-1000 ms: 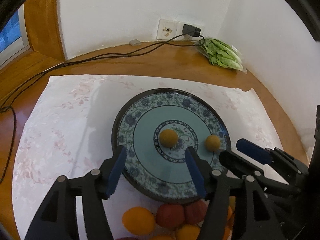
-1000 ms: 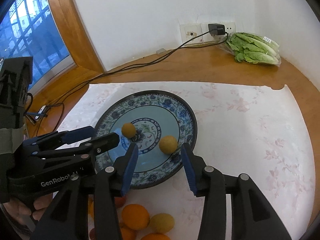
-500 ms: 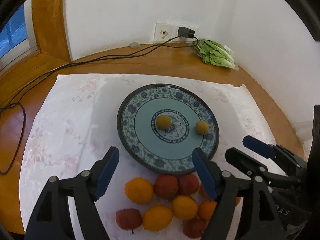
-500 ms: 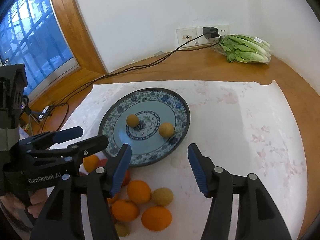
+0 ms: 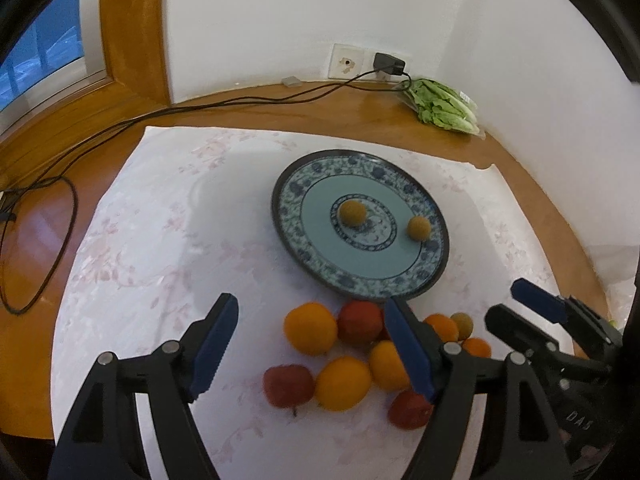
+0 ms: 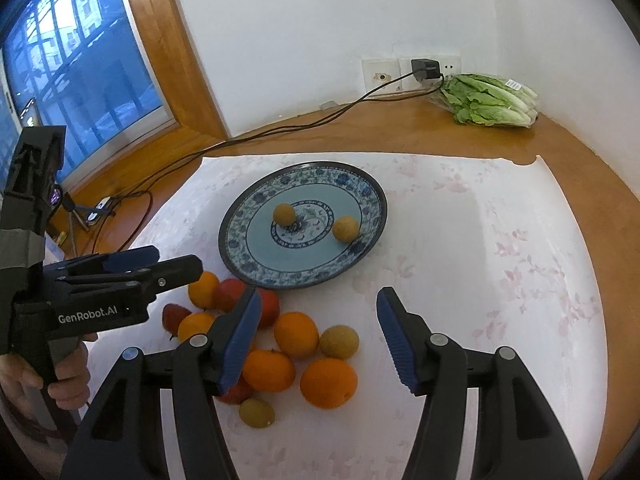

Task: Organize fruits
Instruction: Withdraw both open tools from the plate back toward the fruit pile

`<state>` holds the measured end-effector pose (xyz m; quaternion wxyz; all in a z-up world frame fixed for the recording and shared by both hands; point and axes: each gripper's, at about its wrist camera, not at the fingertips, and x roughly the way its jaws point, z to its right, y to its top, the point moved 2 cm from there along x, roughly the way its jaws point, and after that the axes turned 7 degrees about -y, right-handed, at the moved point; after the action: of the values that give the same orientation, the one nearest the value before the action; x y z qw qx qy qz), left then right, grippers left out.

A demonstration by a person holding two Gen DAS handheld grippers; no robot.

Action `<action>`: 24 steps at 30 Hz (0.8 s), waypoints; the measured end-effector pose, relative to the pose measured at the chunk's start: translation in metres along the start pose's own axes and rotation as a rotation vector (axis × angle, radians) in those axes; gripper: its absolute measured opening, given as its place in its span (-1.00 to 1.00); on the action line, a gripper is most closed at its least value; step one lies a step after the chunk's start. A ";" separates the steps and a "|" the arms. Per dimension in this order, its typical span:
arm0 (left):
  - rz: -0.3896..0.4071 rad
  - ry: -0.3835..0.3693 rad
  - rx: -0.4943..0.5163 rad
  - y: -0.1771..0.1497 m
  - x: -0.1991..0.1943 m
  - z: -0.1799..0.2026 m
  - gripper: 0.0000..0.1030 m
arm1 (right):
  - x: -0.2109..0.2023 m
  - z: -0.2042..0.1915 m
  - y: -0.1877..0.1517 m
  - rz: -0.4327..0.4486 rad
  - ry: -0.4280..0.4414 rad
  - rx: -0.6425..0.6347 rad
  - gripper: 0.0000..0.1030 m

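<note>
A blue patterned plate (image 5: 434, 258) (image 6: 244, 258) lies on a white cloth and holds two small yellow-brown fruits (image 5: 352, 213) (image 6: 345, 229). In front of it lies a pile of oranges (image 5: 310, 328) (image 6: 328, 382), red fruits (image 5: 288, 385) (image 6: 230, 294) and small brownish fruits (image 6: 338, 341). My left gripper (image 5: 312, 350) is open and empty above the pile's left side; it also shows in the right wrist view (image 6: 160, 264). My right gripper (image 6: 318, 340) is open and empty above the pile's right side; it also shows in the left wrist view (image 5: 520, 308).
A bag of lettuce (image 5: 444, 106) (image 6: 490, 100) lies in the back right corner by wall sockets with a plugged charger (image 6: 426, 68). Black cables (image 5: 60, 216) run over the wooden top (image 5: 24, 248) at the left. A window (image 6: 72, 80) is at the left.
Both grippers have pulled back and up from the plate, so the fruit pile in front of it has come into full view. Both stay open.
</note>
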<state>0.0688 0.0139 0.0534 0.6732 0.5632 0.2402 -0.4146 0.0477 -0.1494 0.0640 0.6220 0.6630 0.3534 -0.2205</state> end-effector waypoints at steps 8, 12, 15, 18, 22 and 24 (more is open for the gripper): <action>-0.005 0.011 -0.012 -0.016 -0.007 -0.012 0.54 | -0.008 0.003 -0.013 -0.003 -0.020 0.012 0.19; -0.011 0.018 -0.016 -0.023 -0.007 -0.018 0.54 | -0.009 0.005 -0.020 -0.014 -0.017 0.026 0.19; -0.016 0.023 -0.023 -0.027 -0.008 -0.021 0.54 | -0.008 0.006 -0.026 -0.023 -0.015 0.030 0.19; -0.024 0.026 -0.027 -0.032 -0.007 -0.024 0.54 | -0.007 0.006 -0.031 -0.036 -0.016 0.027 0.19; -0.033 0.025 -0.030 -0.037 -0.005 -0.027 0.54 | -0.006 0.006 -0.036 -0.044 -0.014 0.025 0.19; -0.039 0.023 -0.032 -0.039 -0.003 -0.029 0.54 | -0.005 0.007 -0.037 -0.048 -0.014 0.025 0.19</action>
<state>0.0385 0.0413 0.0268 0.6710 0.5525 0.2655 -0.4172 0.0174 -0.1581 0.0421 0.6105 0.6606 0.3621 -0.2445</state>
